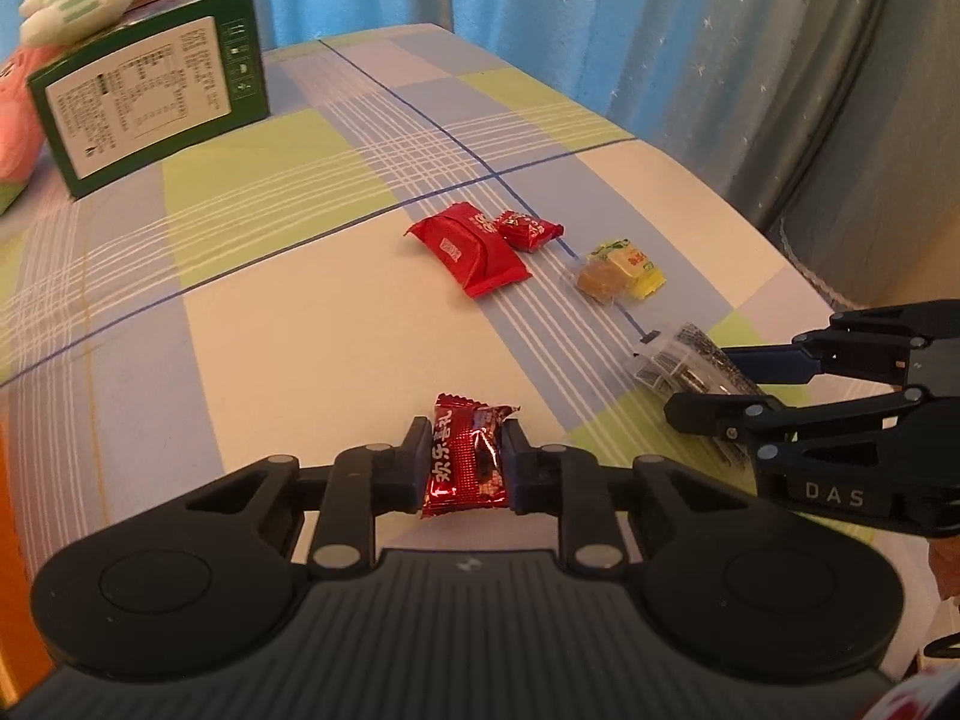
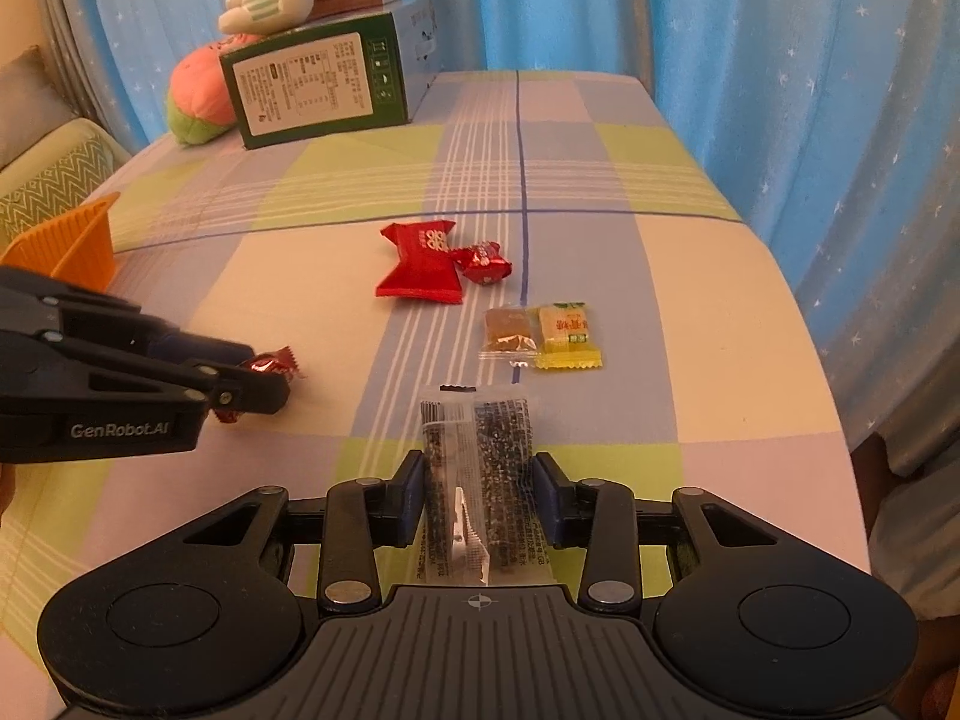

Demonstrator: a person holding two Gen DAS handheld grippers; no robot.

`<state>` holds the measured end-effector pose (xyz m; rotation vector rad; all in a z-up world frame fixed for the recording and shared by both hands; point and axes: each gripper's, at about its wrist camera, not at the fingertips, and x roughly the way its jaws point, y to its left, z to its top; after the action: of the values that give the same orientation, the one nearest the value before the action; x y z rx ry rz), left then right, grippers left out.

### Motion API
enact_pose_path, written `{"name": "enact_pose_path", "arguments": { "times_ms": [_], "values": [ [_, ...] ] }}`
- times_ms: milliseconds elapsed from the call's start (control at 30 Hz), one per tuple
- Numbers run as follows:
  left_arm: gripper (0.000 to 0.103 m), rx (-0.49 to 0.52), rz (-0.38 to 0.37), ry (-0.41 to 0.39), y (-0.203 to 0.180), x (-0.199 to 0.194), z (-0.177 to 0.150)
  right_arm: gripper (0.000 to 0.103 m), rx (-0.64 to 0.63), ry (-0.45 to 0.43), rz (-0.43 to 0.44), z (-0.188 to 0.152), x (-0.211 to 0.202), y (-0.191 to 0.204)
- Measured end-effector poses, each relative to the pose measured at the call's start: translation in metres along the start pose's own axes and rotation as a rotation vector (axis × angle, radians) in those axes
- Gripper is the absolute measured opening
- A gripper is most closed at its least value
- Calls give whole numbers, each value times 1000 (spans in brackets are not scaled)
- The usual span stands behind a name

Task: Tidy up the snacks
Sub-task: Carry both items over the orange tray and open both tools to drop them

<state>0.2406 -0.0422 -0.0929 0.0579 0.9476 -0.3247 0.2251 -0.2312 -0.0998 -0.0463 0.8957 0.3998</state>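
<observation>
Two snacks are in hand: my left gripper [image 1: 462, 463] clamps a dark red candy [image 1: 467, 456], my right gripper [image 2: 477, 495] clamps a clear sesame packet [image 2: 480, 480]. Four more wait mid-table [image 2: 690, 276]: big red pack [image 2: 420, 264], small red candy [image 2: 483, 264], brown sweet [image 2: 509, 331], yellow sweet [image 2: 565, 336]; I judge sorting barely begun.

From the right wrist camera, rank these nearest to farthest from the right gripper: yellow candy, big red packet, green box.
From the right gripper:
1. yellow candy, just ahead, slightly right.
2. big red packet, farther ahead, slightly left.
3. green box, far back left.

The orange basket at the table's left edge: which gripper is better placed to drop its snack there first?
Left. The left gripper, shut on a red candy, is nearer the orange basket. The right gripper holds a clear packet farther away.
</observation>
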Motion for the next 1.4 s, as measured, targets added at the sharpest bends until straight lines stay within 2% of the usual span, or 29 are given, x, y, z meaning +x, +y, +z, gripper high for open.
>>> {"name": "enact_pose_path", "arguments": {
  "times_ms": [333,767,1033,1400],
  "values": [
    [21,-108,19,-60,3,-67,-19,38,29,-47,-12,8,-59,26],
    [21,-194,57,-135,14,-159,-57,38,34,-78,2,-9,-120,85],
    [21,-229,95,-162,32,-199,-83,38,16,-86,22,-21,-137,124],
    [21,-288,146,-180,59,-232,-115,38,-31,-94,65,-25,-144,172]
  ]
}}
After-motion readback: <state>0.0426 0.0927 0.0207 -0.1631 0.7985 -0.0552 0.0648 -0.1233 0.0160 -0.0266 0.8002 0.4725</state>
